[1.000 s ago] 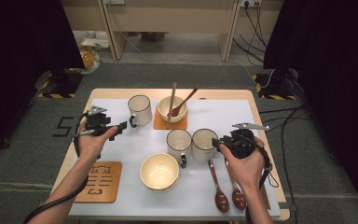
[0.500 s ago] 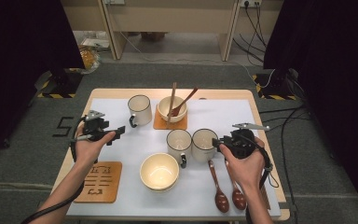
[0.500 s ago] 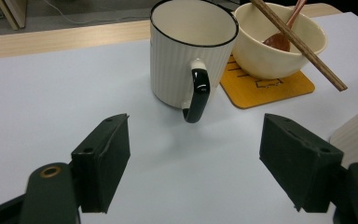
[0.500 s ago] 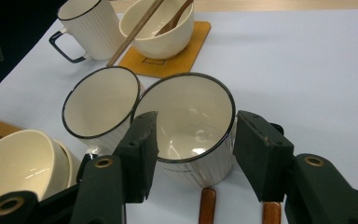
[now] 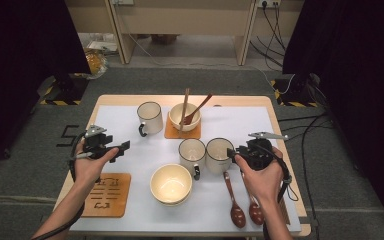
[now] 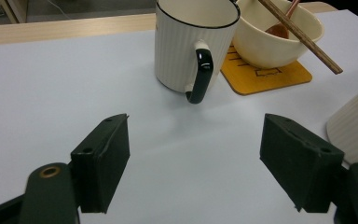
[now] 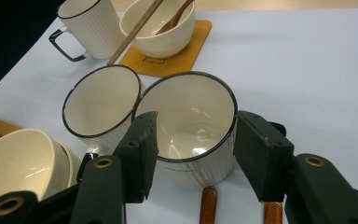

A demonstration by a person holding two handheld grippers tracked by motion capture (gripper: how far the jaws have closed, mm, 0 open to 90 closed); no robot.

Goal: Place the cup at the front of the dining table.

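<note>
We see a wooden table [image 5: 105,102] covered by a smooth white mat [image 5: 260,130]. At twelve o'clock on the mat a cream bowl [image 5: 180,113] sits on a square orange coaster [image 5: 172,133], holding a wooden spoon [image 5: 198,108] and a chopstick [image 5: 184,102]. Beside it at nine o'clock stands a ribbed mug [image 5: 150,117] with a black handle. A larger empty bowl [image 5: 170,183] sits at six o'clock. The right gripper [image 7: 193,140] has its jaws around a ribbed mug's [image 7: 191,126] rim, touching it or nearly so; a twin mug [image 7: 101,105] touches it. The left gripper [image 6: 193,161] hovers at nine o'clock, jaws spread wide, empty. Two brown spoons [image 5: 237,212] lie at five o'clock.
</note>
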